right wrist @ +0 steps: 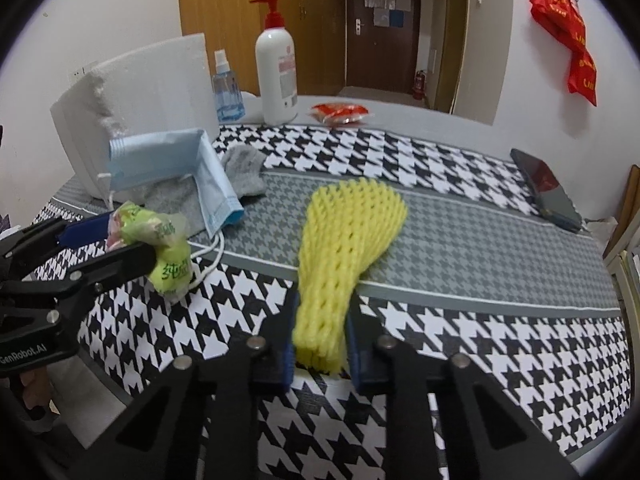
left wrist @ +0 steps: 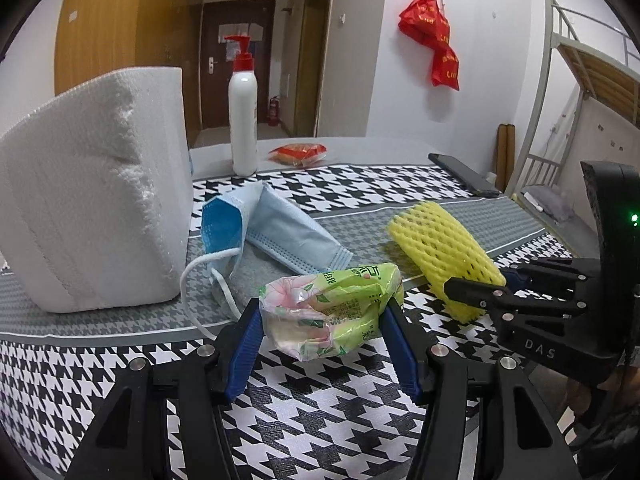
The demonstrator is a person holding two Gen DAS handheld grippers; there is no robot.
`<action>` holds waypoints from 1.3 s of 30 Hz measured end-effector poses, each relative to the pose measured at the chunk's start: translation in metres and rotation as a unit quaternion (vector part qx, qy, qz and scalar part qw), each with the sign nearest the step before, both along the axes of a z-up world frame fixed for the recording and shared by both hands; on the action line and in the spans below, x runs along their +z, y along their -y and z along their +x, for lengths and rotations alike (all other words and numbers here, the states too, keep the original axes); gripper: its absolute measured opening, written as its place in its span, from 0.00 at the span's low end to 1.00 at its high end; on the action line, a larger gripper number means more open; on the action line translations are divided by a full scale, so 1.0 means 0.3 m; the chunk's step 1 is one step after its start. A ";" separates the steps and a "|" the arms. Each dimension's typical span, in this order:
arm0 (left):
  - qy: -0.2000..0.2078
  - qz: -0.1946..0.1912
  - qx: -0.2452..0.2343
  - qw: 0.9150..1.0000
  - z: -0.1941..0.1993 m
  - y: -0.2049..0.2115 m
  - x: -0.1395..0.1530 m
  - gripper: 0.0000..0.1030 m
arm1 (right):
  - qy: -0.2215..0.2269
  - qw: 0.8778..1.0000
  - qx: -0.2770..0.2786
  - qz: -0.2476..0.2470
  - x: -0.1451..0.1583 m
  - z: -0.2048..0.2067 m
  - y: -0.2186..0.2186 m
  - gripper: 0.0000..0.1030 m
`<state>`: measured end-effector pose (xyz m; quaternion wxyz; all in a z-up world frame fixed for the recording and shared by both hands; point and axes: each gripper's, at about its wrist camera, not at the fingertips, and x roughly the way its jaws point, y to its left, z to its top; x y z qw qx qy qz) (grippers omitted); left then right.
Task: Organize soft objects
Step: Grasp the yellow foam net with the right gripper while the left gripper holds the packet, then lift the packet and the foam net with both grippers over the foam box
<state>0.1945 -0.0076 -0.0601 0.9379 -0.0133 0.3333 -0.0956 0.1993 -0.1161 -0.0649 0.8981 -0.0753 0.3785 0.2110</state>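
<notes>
While the yellow foam net [right wrist: 344, 248] lies on the patterned cloth of the desk [right wrist: 480, 280], its near end sits pinched between the blue pads of the right tongs [right wrist: 320, 356], which squeeze it narrow there; the wide far end fans out flat on the grey band of the cloth. To the left, the left tongs [left wrist: 324, 328] clamp a crumpled green tissue pack [left wrist: 332, 312], its wrapper buckled between the pads, low over the near part of the cloth. Just behind the pack lies a blue face mask [left wrist: 276, 232] with its loops trailing toward the pack, over a grey sock [right wrist: 244, 172], and behind them stands a white foam block [left wrist: 92, 208]. Farther back are a white pump bottle [left wrist: 243, 120], a small spray bottle [right wrist: 227, 92], a red snack packet [left wrist: 298, 153] and a dark phone [right wrist: 548, 192] at the right edge.

The step looks like gathering both soft things toward one spot. The net is springy and light, so the grip should stay deep on the bunched end and lift straight, letting the broad end drag free without snagging. The pack's slick wrapper could slip, and the mask loop lies close enough to catch.
</notes>
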 end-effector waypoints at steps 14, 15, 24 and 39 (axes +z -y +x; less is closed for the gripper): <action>0.035 0.003 0.001 0.999 -0.063 0.002 0.075 0.58 | 0.045 0.999 -0.008 0.027 0.113 -0.091 0.021 0.20; 0.040 0.005 0.001 0.999 -0.073 0.002 0.084 0.58 | 0.050 0.998 -0.008 0.027 0.122 -0.102 0.020 0.20; 0.071 0.014 0.005 0.997 -0.149 -0.002 0.143 0.58 | 0.083 0.996 -0.010 0.037 0.188 -0.183 0.022 0.20; 0.117 0.026 0.030 0.992 -0.261 -0.052 0.206 0.58 | 0.121 0.991 -0.005 0.050 0.264 -0.294 -0.003 0.20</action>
